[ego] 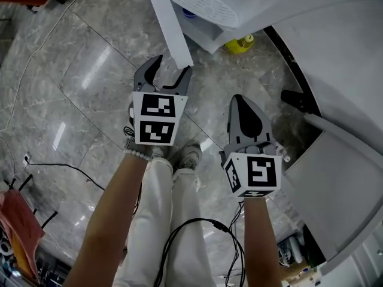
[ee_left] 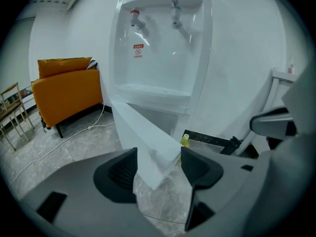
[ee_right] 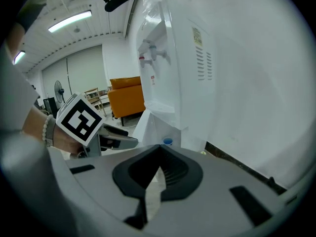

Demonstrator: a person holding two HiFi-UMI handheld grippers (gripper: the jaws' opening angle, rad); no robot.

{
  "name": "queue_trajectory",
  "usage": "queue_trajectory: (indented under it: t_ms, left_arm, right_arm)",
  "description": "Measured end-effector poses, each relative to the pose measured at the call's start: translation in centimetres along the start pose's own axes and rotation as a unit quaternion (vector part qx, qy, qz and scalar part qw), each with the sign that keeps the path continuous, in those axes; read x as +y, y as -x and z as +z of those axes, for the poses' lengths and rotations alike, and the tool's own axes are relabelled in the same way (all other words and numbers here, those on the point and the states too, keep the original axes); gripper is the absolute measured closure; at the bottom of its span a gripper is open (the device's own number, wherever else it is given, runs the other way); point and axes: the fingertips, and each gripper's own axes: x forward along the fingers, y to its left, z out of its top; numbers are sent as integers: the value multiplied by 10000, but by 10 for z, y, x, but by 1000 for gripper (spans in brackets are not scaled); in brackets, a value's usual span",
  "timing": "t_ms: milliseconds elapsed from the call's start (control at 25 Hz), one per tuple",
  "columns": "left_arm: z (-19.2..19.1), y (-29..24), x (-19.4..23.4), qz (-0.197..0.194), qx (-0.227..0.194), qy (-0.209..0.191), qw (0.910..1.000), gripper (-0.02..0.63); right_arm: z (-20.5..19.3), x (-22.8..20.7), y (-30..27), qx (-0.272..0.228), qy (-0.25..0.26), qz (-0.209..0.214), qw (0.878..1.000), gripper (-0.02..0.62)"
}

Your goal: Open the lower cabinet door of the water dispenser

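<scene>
The upright free edge of the lower cabinet door (ee_left: pixel 144 135) sits between the wide jaws of the left gripper (ee_left: pixel 158 168); the right gripper (ee_right: pixel 158 158), jaws closed, hangs farther from it.

Lower cabinet door (ee_left: pixel 147 144) open on the white water dispenser (ee_left: pixel 165 48).
I see the door as a plain white panel, upright on its hinge side, swung well out from the dispenser's base. Its free edge juts towards me, leaving the lower compartment uncovered beneath the tap recess.

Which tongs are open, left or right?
The left tongs: their jaws stand wide apart by the white cabinet door. The right tongs are pressed shut, holding nothing.
</scene>
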Motion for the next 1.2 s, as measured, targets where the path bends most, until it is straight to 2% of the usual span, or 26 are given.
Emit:
queue_trajectory:
  t_ms: [320,600,840,1000,1200]
  left_arm:
    - [-16,23,31,26,31,37,10000,334]
    - [-28,38,51,103,-52,97,9999,403]
    - [-29,44,52,248,-36,142,9996,402]
    - [-26,39,43,225,-49,288,9993,374]
    - [-27,31,46,439,88,415,9981,382]
  right_arm:
    - [-6,25,0,168,141,194,9996,592]
    - [-7,35,-2,223,242,241,9992,591]
    - [-5,38,-2,224,250,256,9991,591]
    - [-4,41,-1,231,314,274,9989,592]
    - [-9,37,3,288,305,240,9988,592]
